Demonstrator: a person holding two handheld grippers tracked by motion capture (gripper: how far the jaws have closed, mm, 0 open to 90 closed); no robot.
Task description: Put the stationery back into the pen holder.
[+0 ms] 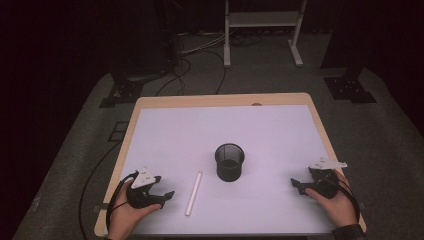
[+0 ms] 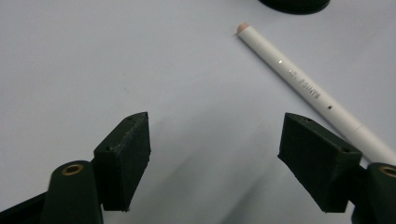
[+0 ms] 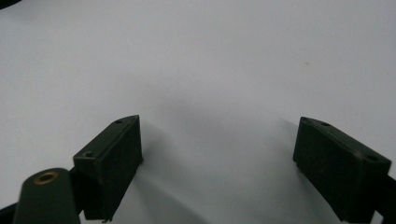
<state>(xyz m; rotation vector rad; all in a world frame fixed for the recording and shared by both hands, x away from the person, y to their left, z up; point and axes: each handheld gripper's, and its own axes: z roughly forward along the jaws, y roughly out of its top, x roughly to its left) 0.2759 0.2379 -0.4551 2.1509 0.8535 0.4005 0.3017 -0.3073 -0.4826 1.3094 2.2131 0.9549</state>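
Observation:
A white pen (image 1: pixel 193 193) lies on the white table sheet, just left of a black mesh cup (image 1: pixel 229 162) that stands upright near the middle. My left gripper (image 1: pixel 167 196) rests at the front left, its jaws pointing right toward the pen. In the left gripper view the pen (image 2: pixel 303 88) runs diagonally beside the right jaw, outside the gap, and the left gripper (image 2: pixel 215 126) is open with bare sheet between its jaws. My right gripper (image 1: pixel 296 185) sits at the front right, pointing left. In its own view the right gripper (image 3: pixel 217 123) is open over bare sheet.
The white sheet (image 1: pixel 225 130) covers most of a wooden table (image 1: pixel 220 100), whose edges show at the back and sides. The cup's base (image 2: pixel 294 4) shows at the top edge of the left gripper view. A white metal stand (image 1: pixel 262 30) and cables lie on the floor beyond.

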